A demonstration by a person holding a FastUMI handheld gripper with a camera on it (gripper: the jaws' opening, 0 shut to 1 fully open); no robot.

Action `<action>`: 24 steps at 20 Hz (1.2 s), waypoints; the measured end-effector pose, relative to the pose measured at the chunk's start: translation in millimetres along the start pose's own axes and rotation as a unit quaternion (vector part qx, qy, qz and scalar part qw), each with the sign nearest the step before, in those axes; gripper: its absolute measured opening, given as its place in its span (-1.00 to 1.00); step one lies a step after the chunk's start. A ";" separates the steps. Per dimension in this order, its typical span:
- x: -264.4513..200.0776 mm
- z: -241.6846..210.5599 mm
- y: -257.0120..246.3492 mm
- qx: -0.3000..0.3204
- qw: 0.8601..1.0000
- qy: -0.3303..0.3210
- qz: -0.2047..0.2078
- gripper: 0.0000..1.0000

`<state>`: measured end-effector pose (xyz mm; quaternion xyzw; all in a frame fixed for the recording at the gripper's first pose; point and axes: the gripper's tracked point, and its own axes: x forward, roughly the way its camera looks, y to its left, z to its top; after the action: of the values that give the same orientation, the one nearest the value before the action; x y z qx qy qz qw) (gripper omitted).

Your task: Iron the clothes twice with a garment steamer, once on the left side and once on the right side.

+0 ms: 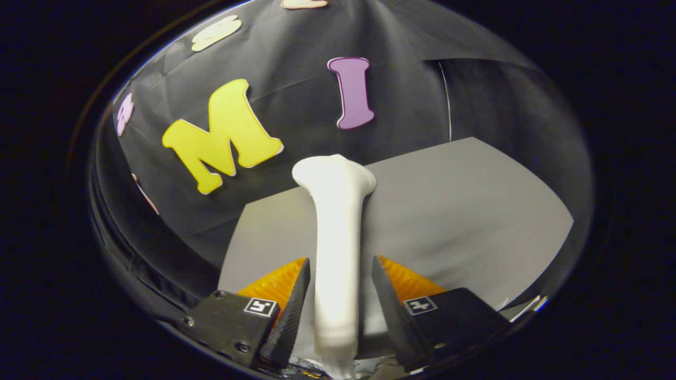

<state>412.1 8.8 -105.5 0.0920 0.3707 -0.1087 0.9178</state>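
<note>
While the claw gripped the white garment steamer by its handle, both fingers pressing its sides, the steamer's long axis ran straight ahead, its head over the grey tabletop.

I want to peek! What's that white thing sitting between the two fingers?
In the gripper view, the white garment steamer stands between the hand-held gripper fingers, pointing toward the grey cloth.
</note>
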 end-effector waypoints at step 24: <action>-177.6 -38.6 57.9 0.032 0.975 -0.222 -0.001 -0.31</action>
<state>277.5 97.4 -3.4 0.0944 0.1545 -0.1388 0.9736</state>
